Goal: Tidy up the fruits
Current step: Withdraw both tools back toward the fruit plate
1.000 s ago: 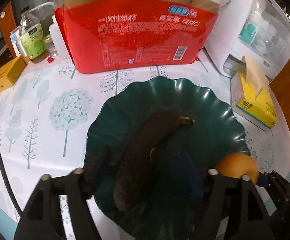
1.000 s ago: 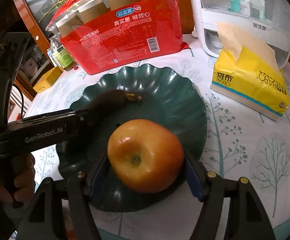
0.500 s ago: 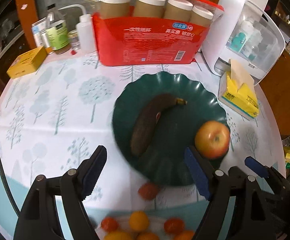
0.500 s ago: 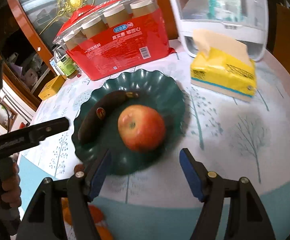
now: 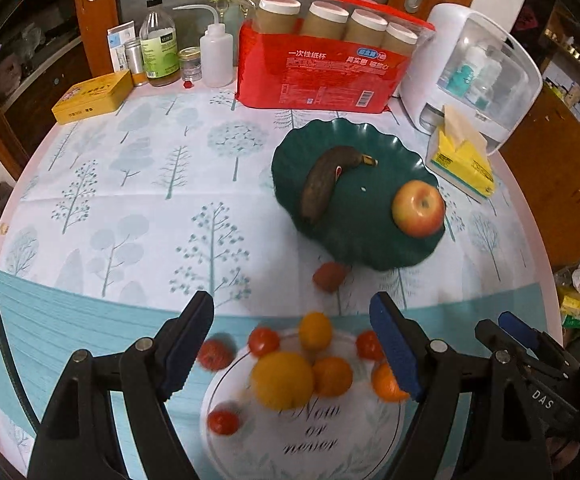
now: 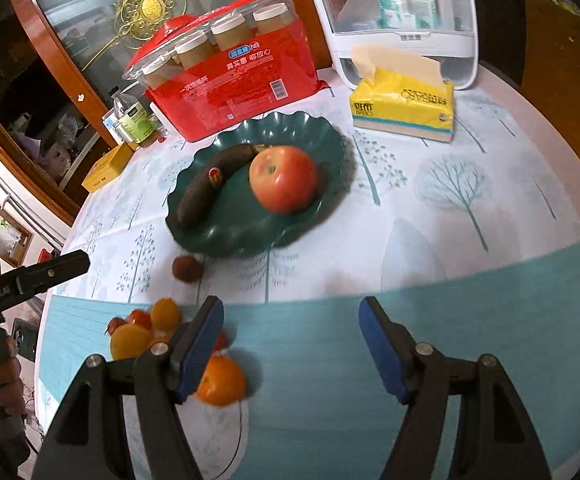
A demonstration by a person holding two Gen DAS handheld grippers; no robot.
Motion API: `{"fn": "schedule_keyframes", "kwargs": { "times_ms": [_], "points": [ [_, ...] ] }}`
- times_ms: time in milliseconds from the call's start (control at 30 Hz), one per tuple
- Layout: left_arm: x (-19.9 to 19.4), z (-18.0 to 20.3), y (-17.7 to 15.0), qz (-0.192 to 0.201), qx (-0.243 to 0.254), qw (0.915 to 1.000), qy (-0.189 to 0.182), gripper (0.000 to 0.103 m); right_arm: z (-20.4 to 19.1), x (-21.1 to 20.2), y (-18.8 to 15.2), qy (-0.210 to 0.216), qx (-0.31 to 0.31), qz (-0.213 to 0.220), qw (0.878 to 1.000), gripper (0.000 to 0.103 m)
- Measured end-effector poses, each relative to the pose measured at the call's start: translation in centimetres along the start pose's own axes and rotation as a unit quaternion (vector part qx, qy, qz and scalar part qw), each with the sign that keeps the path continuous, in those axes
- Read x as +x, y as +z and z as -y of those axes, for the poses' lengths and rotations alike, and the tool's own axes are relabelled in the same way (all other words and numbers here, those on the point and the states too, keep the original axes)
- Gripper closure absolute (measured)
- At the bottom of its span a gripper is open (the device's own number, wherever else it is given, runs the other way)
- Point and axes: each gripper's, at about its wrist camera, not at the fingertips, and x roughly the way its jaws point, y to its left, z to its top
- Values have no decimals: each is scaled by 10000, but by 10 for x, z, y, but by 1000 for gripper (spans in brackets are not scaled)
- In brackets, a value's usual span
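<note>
Left gripper (image 5: 292, 348): jaws spread wide, nothing between the blue pads (image 5: 396, 354); it hangs above the white plate (image 5: 370, 432) at the near edge of the table (image 5: 130, 208).

Right gripper (image 6: 290, 344): also spread wide and holding nothing, over the teal band of the tablecloth, with bare cloth between its fingers.

Green plate (image 5: 374, 240), scalloped rim, sits toward the far right of the table. On it: a dark, overripe banana (image 5: 322, 184) lying on the left side, and a red-yellow apple (image 5: 418, 208) near the right rim. From the left wrist view the two are apart.

White plate carries a large orange (image 5: 282, 380), a smaller orange (image 5: 332, 376), another orange (image 5: 386, 380) at its right edge, and several small red tomatoes (image 5: 264, 341). One small reddish fruit (image 5: 330, 276) lies loose on the cloth between the two plates, just beside the green plate's near rim.

Behind the green plate: red pack of paper cups (image 5: 322, 72); yellow tissue pack (image 5: 462, 160) to its right.
</note>
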Motion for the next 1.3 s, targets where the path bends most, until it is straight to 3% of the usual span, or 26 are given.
{"fn": "schedule_keyframes", "kwargs": {
  "times_ms": [433,867,1300],
  "points": [
    [-48,-41,-59,-67,563,9978,-345,24,-44,-39,-73,-290,556,116,9980,32],
    [-51,-87,-95,-410,1096,9912,-619,24,-84,-41,-141,-469,1495,87,9876,32],
    [-16,-85,-98,-839,1375,9832,-853,30,-104,-30,-143,-945,1192,187,9882,32]
  ]
}}
